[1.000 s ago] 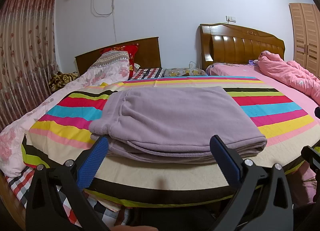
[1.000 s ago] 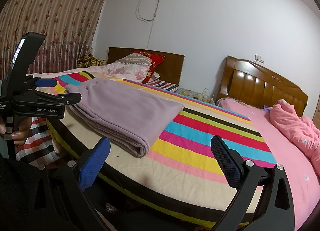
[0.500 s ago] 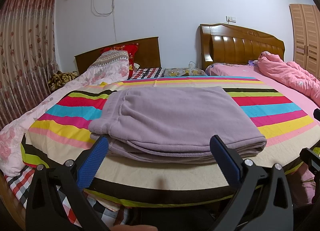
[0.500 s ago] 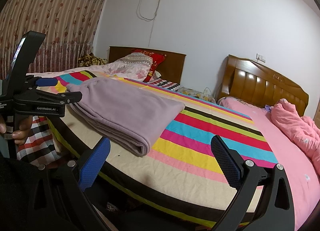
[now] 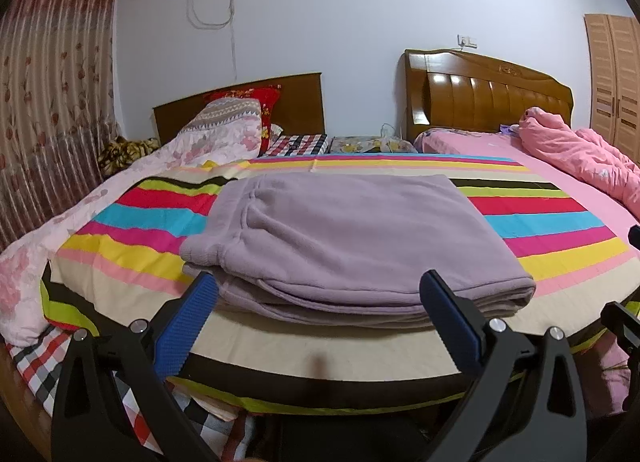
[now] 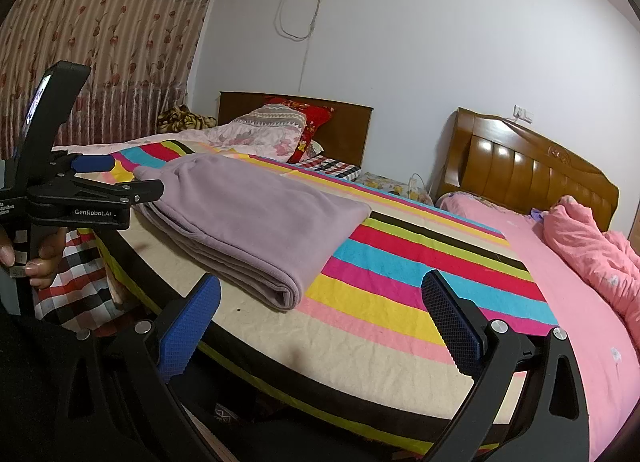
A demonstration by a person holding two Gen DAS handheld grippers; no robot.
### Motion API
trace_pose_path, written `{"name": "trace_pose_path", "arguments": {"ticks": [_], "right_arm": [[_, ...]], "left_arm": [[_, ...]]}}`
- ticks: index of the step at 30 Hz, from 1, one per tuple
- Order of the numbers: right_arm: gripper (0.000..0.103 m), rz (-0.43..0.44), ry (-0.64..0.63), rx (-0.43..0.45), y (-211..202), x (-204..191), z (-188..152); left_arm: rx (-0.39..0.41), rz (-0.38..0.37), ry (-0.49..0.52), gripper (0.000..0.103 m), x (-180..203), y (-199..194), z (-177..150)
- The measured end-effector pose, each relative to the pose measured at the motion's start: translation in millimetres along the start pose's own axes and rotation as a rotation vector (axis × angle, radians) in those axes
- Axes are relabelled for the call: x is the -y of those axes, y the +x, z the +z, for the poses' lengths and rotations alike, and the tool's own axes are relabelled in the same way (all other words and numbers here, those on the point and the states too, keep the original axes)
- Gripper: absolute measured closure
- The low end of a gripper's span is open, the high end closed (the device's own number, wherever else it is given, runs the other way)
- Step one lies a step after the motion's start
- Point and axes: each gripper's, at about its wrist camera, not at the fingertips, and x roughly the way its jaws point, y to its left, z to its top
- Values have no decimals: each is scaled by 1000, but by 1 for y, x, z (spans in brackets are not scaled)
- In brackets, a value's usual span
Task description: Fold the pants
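The lilac fleece pants lie folded in a flat rectangular stack on the striped bedspread, waistband to the left. My left gripper is open and empty, held just before the stack's near edge, not touching it. My right gripper is open and empty, to the right of the stack, facing the bedspread. In the right wrist view the pants lie at left, with the left gripper beside them, open, held by a hand.
A floral quilt and red pillow lie at the back left. A second bed with pink sheet and crumpled pink duvet stands right. Curtains hang left. A checked sheet hangs below the bed edge.
The left gripper has barely moved. The right wrist view has shifted slightly; the pants stay still on the bedspread.
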Motion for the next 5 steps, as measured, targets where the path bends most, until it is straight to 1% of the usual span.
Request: {"name": "trace_pose_path", "arguments": {"ticks": [5], "right_arm": [[6,-3,13,-1,-3,0,-1]], "left_arm": [[-21,-2,-34,2,-5,4,-1]]}}
